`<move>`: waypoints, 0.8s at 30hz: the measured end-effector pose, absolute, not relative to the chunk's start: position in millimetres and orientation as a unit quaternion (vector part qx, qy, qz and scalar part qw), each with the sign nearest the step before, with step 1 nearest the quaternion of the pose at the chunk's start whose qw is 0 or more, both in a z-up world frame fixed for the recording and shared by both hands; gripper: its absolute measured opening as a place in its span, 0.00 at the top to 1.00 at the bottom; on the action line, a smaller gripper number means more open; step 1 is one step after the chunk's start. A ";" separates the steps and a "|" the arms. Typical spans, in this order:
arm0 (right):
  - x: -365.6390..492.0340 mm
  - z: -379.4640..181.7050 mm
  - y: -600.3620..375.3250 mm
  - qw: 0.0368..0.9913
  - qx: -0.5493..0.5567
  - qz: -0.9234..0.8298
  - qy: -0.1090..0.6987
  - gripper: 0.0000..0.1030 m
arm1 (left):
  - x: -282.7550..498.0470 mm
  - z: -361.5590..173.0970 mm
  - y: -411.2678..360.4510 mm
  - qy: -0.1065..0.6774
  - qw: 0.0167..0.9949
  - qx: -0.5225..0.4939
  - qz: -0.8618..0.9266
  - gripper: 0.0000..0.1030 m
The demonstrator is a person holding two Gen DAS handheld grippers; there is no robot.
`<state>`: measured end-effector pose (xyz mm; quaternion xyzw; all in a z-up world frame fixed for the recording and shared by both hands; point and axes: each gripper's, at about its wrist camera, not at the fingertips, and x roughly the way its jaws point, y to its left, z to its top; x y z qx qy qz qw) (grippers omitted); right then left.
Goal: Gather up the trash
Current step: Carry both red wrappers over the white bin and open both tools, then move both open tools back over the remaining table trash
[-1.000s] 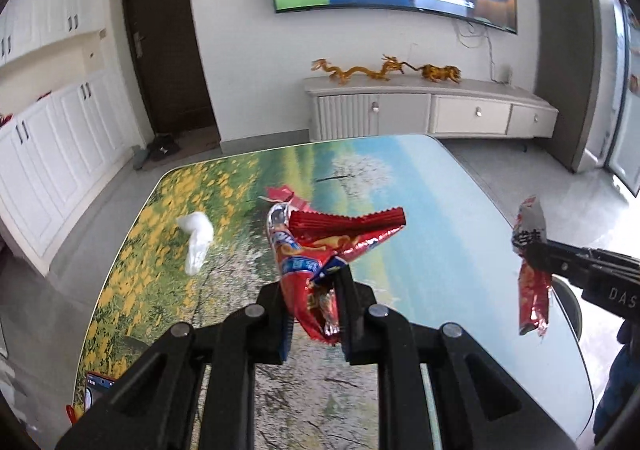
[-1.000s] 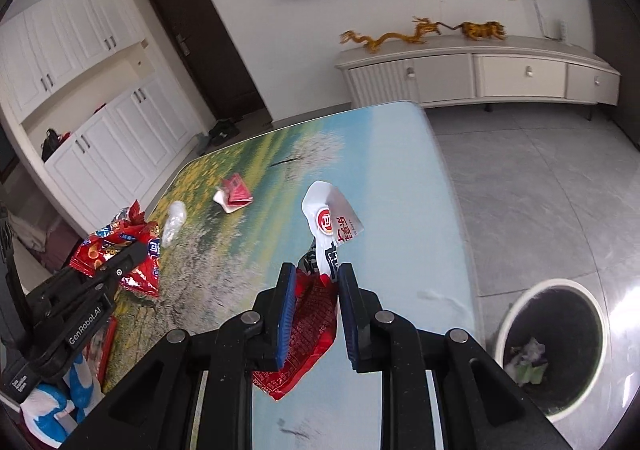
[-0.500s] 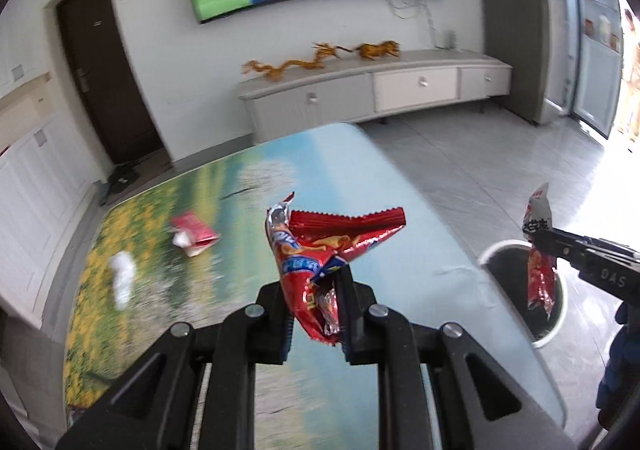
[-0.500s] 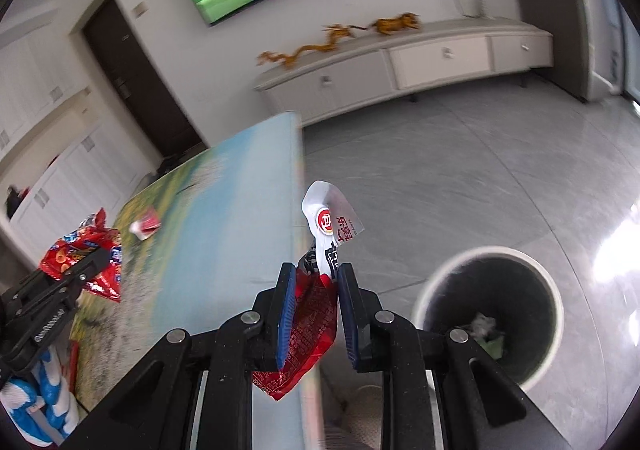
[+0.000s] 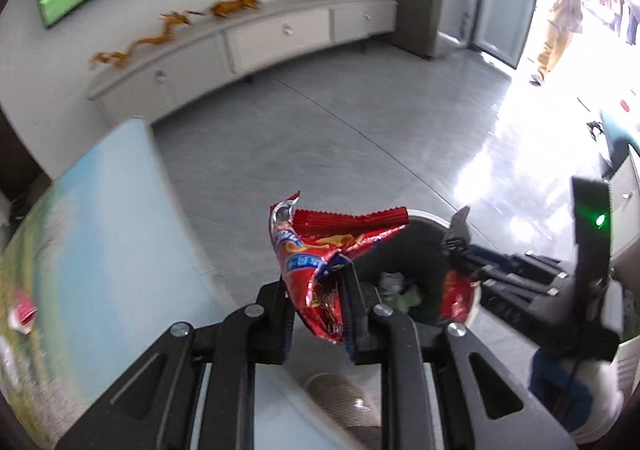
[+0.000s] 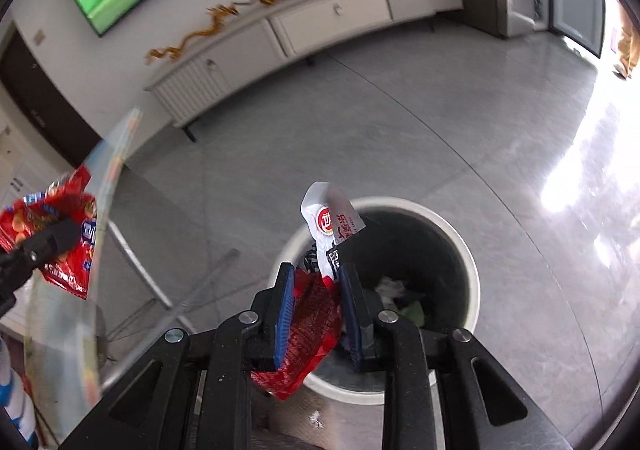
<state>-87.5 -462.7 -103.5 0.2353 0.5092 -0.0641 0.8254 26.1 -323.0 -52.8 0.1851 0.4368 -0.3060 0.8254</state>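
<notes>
My left gripper [image 5: 318, 282] is shut on a crumpled red and blue snack bag [image 5: 320, 246], held in the air past the table's edge. My right gripper [image 6: 316, 278] is shut on a red and white snack wrapper [image 6: 316, 302] right above the round white trash bin [image 6: 468, 262], which holds some trash. In the left wrist view the bin [image 5: 404, 262] lies just behind my bag, with the right gripper [image 5: 460, 246] over its far side. In the right wrist view the left gripper's bag [image 6: 52, 226] shows at the far left.
The table with the landscape print [image 5: 112, 234] is at the left, with a red wrapper [image 5: 22, 314] on it. A white TV cabinet [image 5: 256, 33] stands along the wall. Grey tiled floor [image 6: 360, 137] surrounds the bin. A person [image 5: 560, 9] stands by the bright doorway.
Both grippers swung right, away from the table toward the bin. The right wrapper now hangs over the bin's mouth. Both stay shut on their wrappers.
</notes>
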 end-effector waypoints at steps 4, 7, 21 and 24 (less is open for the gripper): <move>-88.9 -124.0 -475.1 0.812 0.238 -0.082 0.526 0.75 | 36.4 -78.9 -362.3 0.473 0.796 0.182 -0.330 0.78; -92.8 -131.6 -478.8 0.806 0.243 -0.090 0.532 0.69 | 41.2 -91.9 -381.3 0.492 0.781 0.173 -0.344 0.70; -110.4 -113.7 -481.1 0.810 0.254 -0.105 0.517 0.60 | 36.5 -75.9 -341.1 0.481 0.799 0.129 -0.336 0.50; -107.8 -97.2 -468.3 0.820 0.245 -0.090 0.510 0.60 | 35.3 -64.7 -310.6 0.469 0.815 0.116 -0.319 0.50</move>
